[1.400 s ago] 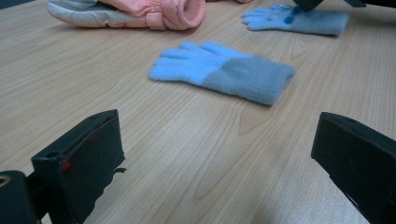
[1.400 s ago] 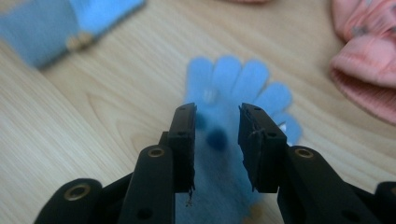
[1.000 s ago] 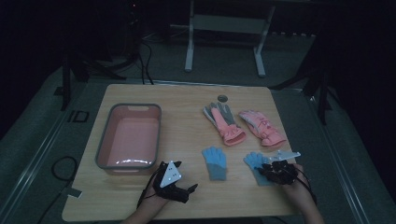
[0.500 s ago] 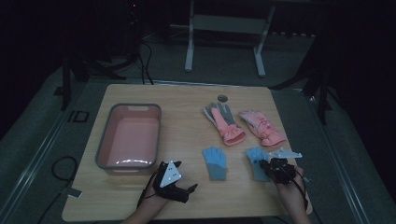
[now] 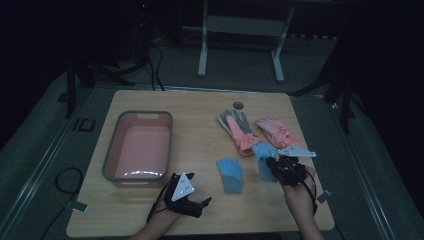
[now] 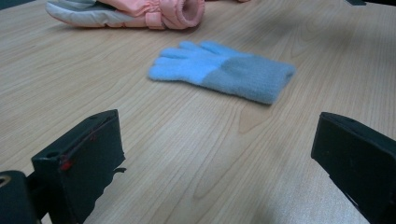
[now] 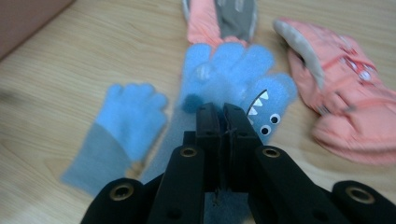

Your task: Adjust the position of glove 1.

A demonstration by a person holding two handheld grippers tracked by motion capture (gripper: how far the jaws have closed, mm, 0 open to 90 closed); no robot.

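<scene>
My right gripper is shut on a blue knit glove with a shark face, pinching it near the thumb and holding it above the table. That glove hangs over the cuffs of two pink ski gloves. Its plain blue mate lies flat near mid-table, fingers pointing away from me. It is also in the left gripper view and the right gripper view. My left gripper rests near the front edge, jaws wide open and empty.
A pink tub with a grey rim stands on the left side of the wooden table. A small round disc lies near the far edge. The pink gloves are just beyond the held glove.
The right gripper has risen from the table with the shark glove, carrying it away from me toward the pink gloves. The left gripper has stayed put.
</scene>
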